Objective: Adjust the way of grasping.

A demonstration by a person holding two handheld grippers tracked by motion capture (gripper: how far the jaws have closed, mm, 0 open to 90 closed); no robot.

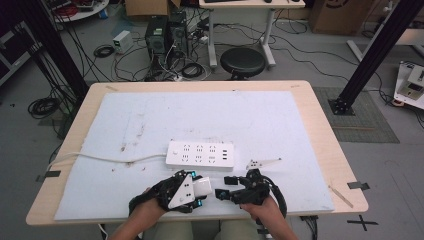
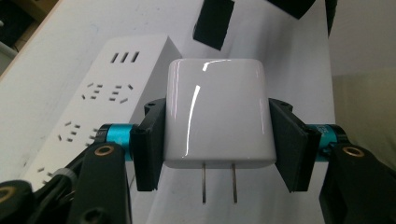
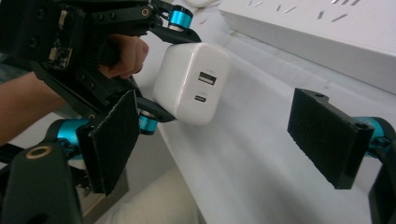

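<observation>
Charger [image 2: 215,114] clamped in the left hand-held gripper [image 1: 200,189]
It hangs just above the tabletop [image 1: 320,125], near the white power strip [image 1: 200,154], its 2 prongs bare. Right hand-held gripper [image 3: 224,140] faces it, jaws apart with nothing between them.
</observation>
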